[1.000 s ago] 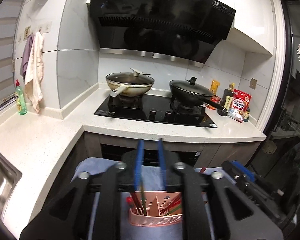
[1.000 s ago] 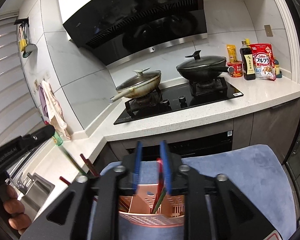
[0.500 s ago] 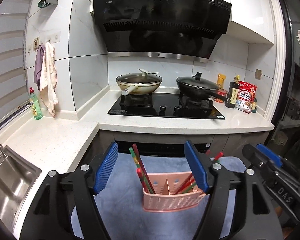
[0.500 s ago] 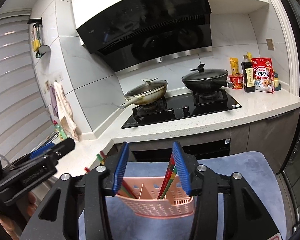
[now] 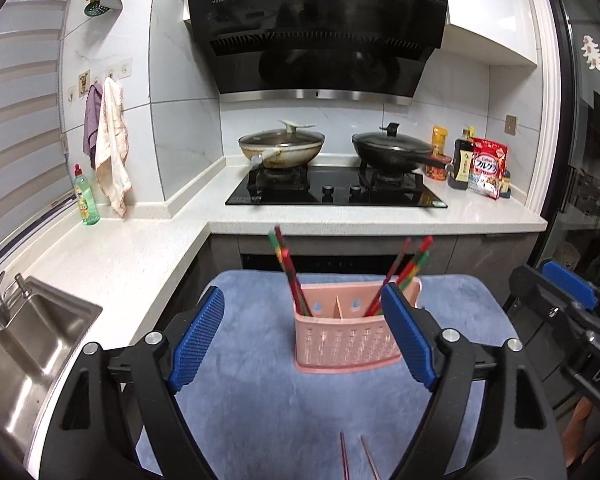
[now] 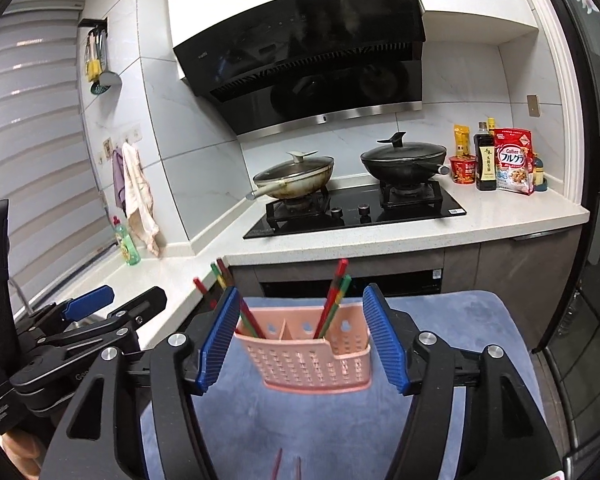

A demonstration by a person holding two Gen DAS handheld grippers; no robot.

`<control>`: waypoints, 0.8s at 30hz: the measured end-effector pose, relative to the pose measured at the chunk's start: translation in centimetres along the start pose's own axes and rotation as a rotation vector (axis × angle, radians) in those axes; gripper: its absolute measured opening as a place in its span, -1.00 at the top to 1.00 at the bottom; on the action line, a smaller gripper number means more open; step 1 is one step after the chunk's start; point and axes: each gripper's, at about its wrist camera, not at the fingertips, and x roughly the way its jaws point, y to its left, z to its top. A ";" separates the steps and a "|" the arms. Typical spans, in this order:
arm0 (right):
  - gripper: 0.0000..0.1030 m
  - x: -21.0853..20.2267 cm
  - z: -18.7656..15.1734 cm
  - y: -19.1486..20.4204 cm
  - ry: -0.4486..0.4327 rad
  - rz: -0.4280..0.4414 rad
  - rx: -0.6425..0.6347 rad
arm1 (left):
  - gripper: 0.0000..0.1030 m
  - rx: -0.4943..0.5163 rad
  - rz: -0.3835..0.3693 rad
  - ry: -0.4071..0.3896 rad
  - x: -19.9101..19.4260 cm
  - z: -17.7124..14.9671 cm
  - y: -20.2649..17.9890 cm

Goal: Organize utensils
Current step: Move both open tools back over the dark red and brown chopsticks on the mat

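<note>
A pink slotted utensil holder (image 5: pixel 346 338) (image 6: pixel 312 354) stands on a blue mat (image 5: pixel 252 404) (image 6: pixel 440 328). Red-and-green chopsticks lean in its left compartment (image 5: pixel 286 270) (image 6: pixel 248 316) and its right compartment (image 5: pixel 406 266) (image 6: pixel 334 296). My left gripper (image 5: pixel 300 292) is short of the holder, its jaws opening, and nothing touches its blue pads. My right gripper (image 6: pixel 300 292) frames the holder from a little nearer, jaws also opening, pads not pressing on it. Two loose chopsticks (image 5: pixel 356 458) (image 6: pixel 288 464) lie on the mat below the grippers. Each gripper shows at the edge of the other's view (image 5: pixel 566 286) (image 6: pixel 88 306).
Behind the mat runs a white counter (image 5: pixel 372 218) with a black hob (image 5: pixel 336 194), a pale pan (image 5: pixel 282 148) and a black lidded pan (image 5: pixel 392 148). Bottles and food packets (image 5: pixel 486 168) stand at the right. A steel sink (image 5: pixel 32 344) and a green soap bottle (image 5: pixel 85 198) are at the left.
Both grippers were shut on chopsticks over the holder; they have opened and drawn back. The chopsticks now stand in the holder's compartments.
</note>
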 end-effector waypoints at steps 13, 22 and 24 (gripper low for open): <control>-0.22 -2.5 -6.7 -1.4 0.114 -0.035 0.005 | -0.59 0.006 0.023 0.126 -0.7 -8.3 0.2; -0.22 -2.9 -10.6 -2.5 0.192 -0.052 0.018 | -0.59 -0.013 0.043 0.205 -0.7 -12.5 0.6; -0.22 -3.0 -11.5 -2.7 0.208 -0.056 0.021 | -0.59 -0.016 0.048 0.224 -0.8 -13.4 0.8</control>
